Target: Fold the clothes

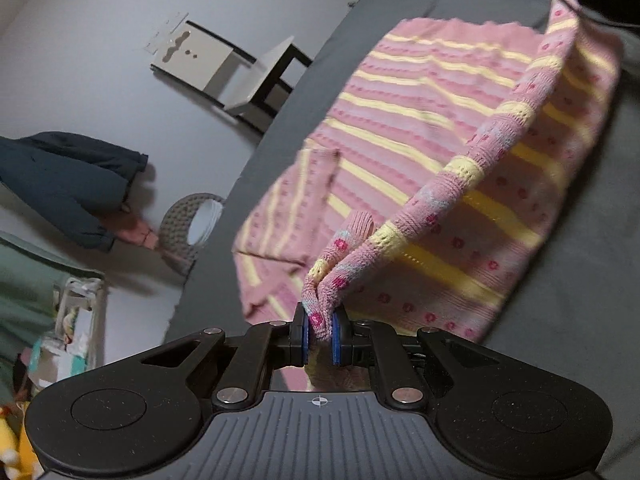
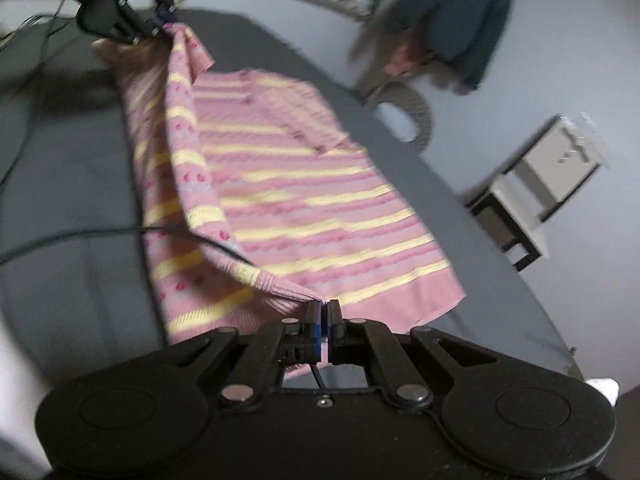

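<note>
A pink knit sweater (image 1: 420, 128) with yellow stripes and pink dots lies spread on a dark grey surface (image 1: 560, 340). One long edge is lifted into a taut ridge between both grippers. My left gripper (image 1: 320, 334) is shut on a bunched end of that edge, blue pads pinching the knit. My right gripper (image 2: 323, 320) is shut on the ribbed hem corner of the sweater (image 2: 304, 200). In the right wrist view the left gripper (image 2: 160, 20) appears at the top left, holding the far end. A folded sleeve (image 1: 316, 184) rests on the sweater's body.
A thin black cable (image 2: 80, 236) runs across the grey surface and the sweater toward my right gripper. On the floor beyond stand a woven grey basket (image 1: 188, 232) and a white-and-black chair (image 1: 240, 68). A person in dark blue trousers (image 1: 60, 184) stands near the basket.
</note>
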The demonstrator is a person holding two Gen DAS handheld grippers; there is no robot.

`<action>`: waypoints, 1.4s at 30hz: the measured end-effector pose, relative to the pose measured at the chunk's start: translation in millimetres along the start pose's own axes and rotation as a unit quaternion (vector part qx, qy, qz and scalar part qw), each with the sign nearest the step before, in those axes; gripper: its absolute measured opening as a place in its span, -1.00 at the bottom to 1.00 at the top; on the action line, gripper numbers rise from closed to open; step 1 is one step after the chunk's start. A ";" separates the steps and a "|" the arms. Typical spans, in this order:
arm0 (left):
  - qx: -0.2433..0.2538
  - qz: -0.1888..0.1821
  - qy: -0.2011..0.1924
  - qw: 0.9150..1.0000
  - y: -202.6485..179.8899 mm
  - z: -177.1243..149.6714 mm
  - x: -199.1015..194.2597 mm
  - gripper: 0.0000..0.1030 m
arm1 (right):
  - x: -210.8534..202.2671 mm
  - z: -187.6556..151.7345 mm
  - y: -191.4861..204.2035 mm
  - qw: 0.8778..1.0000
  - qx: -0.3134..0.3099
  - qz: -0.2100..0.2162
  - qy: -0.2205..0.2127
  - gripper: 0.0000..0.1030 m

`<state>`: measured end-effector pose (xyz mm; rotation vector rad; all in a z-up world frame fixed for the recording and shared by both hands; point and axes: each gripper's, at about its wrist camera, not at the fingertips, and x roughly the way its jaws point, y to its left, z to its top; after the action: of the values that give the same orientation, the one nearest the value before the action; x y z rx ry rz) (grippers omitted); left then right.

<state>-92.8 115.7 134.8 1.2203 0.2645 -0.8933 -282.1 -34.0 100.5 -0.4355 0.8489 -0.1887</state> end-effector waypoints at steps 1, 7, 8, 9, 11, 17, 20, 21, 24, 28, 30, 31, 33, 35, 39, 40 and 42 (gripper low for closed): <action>-0.003 0.001 0.004 1.000 6.7 8.4 9.1 -0.80 | 4.1 0.0 -7.4 1.000 0.010 -0.008 -0.005 -0.94; -0.015 -0.003 0.026 1.000 33.0 52.7 70.5 -0.80 | 46.0 2.0 -37.3 0.996 0.066 -0.049 -0.024 -0.94; -0.014 -0.004 0.029 0.999 35.4 59.3 81.1 -0.80 | 52.3 2.1 -40.5 0.996 0.071 -0.056 -0.025 -0.94; -0.013 -0.005 0.033 0.999 37.7 65.9 91.6 -0.80 | 58.7 1.6 -44.0 0.995 0.076 -0.062 -0.026 -0.94; -0.012 -0.006 0.040 0.999 42.4 79.1 112.7 -0.80 | 70.8 -1.1 -49.6 0.994 0.083 -0.065 -0.025 -0.94; -0.011 -0.020 0.058 0.998 42.3 103.0 160.4 -0.80 | 89.1 -17.6 -53.7 0.995 0.095 -0.015 -0.005 -0.89; -0.009 -0.026 0.062 0.998 36.6 102.4 168.7 -0.80 | 75.2 -28.0 -54.3 0.995 0.100 0.017 0.003 -0.52; -0.008 -0.028 0.063 0.998 34.7 102.3 171.5 -0.80 | 64.5 -30.8 -57.6 0.994 0.105 0.034 -0.005 -0.43; -0.005 -0.034 0.067 0.997 29.1 101.7 179.8 -0.80 | 19.9 -34.6 -79.2 0.979 0.153 0.131 -0.030 -0.35; -0.001 -0.041 0.072 0.997 22.4 101.2 188.7 -0.80 | -33.4 -36.7 -95.4 0.913 0.198 0.356 -0.017 -0.13; 0.008 -0.041 0.070 0.997 21.1 101.5 186.8 -0.80 | -45.3 -32.8 -84.3 0.930 0.199 0.308 -0.017 0.19; 0.012 -0.040 0.069 0.997 21.1 101.6 185.6 -0.80 | -43.4 -30.1 -72.5 0.954 0.178 0.241 -0.017 0.23; 0.014 -0.040 0.069 0.997 20.5 101.4 183.8 -0.80 | -28.6 -26.1 -45.0 0.986 0.101 0.133 -0.018 0.20; 0.013 -0.038 0.069 0.997 21.1 101.0 181.9 -0.80 | 2.7 -23.5 -18.4 0.995 0.025 0.092 0.005 -0.36; 0.006 -0.035 0.066 0.997 23.5 100.6 178.2 -0.80 | 50.0 -24.3 20.6 0.995 -0.043 0.076 0.042 -0.48; 0.006 -0.035 0.065 0.997 23.5 100.1 177.7 -0.80 | 54.1 -24.9 24.0 0.995 -0.051 0.072 0.047 -0.49; 0.006 -0.035 0.061 0.997 23.3 99.0 176.5 -0.80 | 61.1 -26.1 29.2 0.994 -0.062 0.067 0.054 -0.49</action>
<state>10.6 -50.4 77.7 1.2859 0.4023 -0.8822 -262.5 -35.8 30.7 -0.4855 0.9962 -0.0370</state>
